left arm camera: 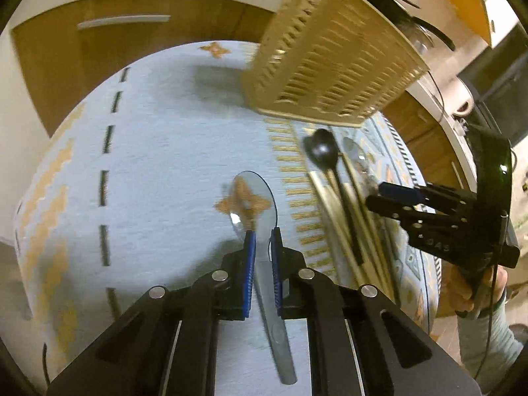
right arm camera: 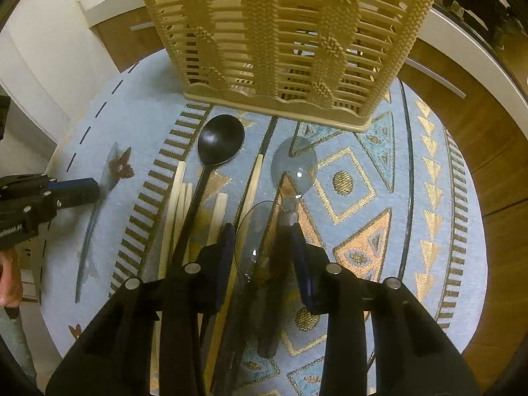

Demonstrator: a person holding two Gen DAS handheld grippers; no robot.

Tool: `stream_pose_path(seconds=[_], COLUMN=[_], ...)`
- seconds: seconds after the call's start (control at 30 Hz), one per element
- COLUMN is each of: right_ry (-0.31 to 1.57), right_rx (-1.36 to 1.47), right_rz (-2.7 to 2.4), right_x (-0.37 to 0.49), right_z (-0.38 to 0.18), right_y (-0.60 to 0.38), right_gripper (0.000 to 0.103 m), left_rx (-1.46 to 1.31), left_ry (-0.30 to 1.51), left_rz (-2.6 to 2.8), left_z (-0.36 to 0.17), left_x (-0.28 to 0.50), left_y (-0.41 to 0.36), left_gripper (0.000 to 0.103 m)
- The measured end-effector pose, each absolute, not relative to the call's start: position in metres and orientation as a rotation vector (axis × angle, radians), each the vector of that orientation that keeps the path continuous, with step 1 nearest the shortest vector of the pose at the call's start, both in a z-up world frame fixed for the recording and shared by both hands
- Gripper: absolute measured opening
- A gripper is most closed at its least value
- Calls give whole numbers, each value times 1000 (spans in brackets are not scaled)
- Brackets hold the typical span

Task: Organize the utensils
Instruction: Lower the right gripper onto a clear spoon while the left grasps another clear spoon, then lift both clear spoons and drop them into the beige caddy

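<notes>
A beige slatted utensil basket (left arm camera: pixel 330 66) (right arm camera: pixel 280 39) stands at the far side of a round table. My left gripper (left arm camera: pixel 263 241) is shut on the neck of a clear plastic spoon (left arm camera: pixel 254 198), whose handle runs back under the jaws. It also shows in the right wrist view (right arm camera: pixel 99 191). My right gripper (right arm camera: pixel 260 234) is open, its jaws on either side of another clear spoon (right arm camera: pixel 257 241) lying on the cloth. A black spoon (right arm camera: pixel 217 145) (left arm camera: pixel 325 155), several wooden chopsticks (right arm camera: pixel 175 204) and a third clear spoon (right arm camera: pixel 295 165) lie beside it.
The table carries a light blue cloth with gold patterns (right arm camera: pixel 363 198) (left arm camera: pixel 158 165). Wooden cabinets with metal handles (left arm camera: pixel 122 21) stand behind. A white counter edge (right arm camera: pixel 462 43) runs at the right. A person's sleeve (left arm camera: pixel 485 340) shows at the right.
</notes>
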State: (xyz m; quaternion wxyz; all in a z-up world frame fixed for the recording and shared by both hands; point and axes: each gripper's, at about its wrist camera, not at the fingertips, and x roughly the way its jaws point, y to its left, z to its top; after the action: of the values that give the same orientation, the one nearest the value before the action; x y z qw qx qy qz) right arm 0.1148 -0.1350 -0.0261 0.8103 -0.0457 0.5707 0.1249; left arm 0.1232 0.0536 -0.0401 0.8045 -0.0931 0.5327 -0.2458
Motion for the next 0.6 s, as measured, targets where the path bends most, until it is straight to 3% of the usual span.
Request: stream_pose_path(seconds=[0.07, 0.17, 0.2, 0.6], right_ry=[1217, 1215, 1213, 1161], right_rx=[-97, -96, -96, -36], right_rz=[267, 269, 270, 311], right_x=[114, 114, 113, 108], right_z=[-24, -21, -21, -2], right_y=[-138, -141, -142, -170], right_gripper=[31, 31, 31, 31], left_rx=[-187, -170, -151, 92], left_ry=[1136, 1128, 1115, 1135], left_rz=[-522, -506, -489, -338], left_z=[-40, -37, -34, -39], left_x=[125, 130, 132, 153], left_y=[54, 51, 48, 3], left_gripper=[10, 37, 39, 41])
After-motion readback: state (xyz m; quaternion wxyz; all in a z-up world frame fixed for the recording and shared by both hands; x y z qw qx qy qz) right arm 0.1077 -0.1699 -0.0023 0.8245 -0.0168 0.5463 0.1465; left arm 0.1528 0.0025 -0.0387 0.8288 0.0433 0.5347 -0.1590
